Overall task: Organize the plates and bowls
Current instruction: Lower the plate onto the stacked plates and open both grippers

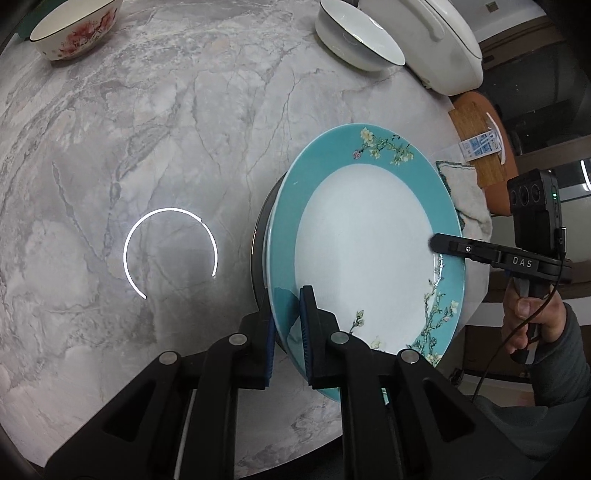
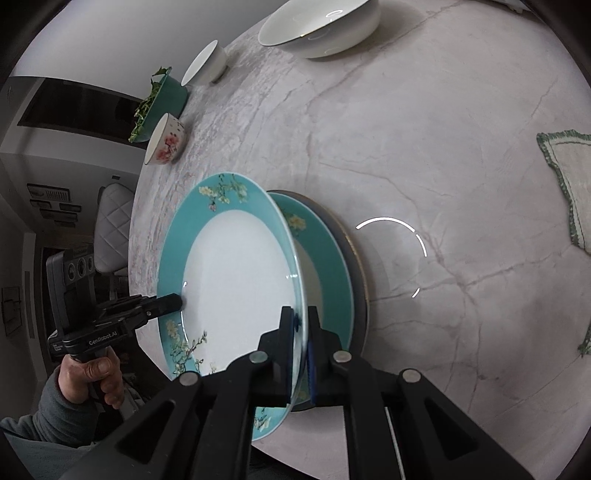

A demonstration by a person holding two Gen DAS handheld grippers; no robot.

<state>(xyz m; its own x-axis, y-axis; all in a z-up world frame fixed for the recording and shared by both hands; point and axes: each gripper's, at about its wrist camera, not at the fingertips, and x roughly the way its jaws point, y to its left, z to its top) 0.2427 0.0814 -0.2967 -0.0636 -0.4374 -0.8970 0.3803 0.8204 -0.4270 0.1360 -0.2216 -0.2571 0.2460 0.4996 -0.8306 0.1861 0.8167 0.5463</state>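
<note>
A teal-rimmed plate [image 1: 369, 251] with a white centre and flower sprigs is held tilted between both grippers. My left gripper [image 1: 290, 314] is shut on its near rim, and my right gripper [image 1: 437, 242] pinches the opposite rim. From the right wrist, the same plate [image 2: 236, 280] sits in my right gripper [image 2: 302, 317], with the left gripper [image 2: 177, 302] clamped on its far edge. Right beneath it, a second teal plate [image 2: 332, 280] lies on a dark plate [image 2: 360, 280] on the marble table [image 2: 443, 147]. Only the dark plate's edge [image 1: 258, 258] shows from the left.
A floral bowl [image 1: 74, 29], a white bowl [image 1: 358, 40] and a large white vessel [image 1: 436, 40] stand at the table's far side. A green-trimmed cloth [image 2: 569, 184] lies to the right. A small white bowl [image 2: 207, 64] and green bowl [image 2: 162, 103] sit near the table's edge.
</note>
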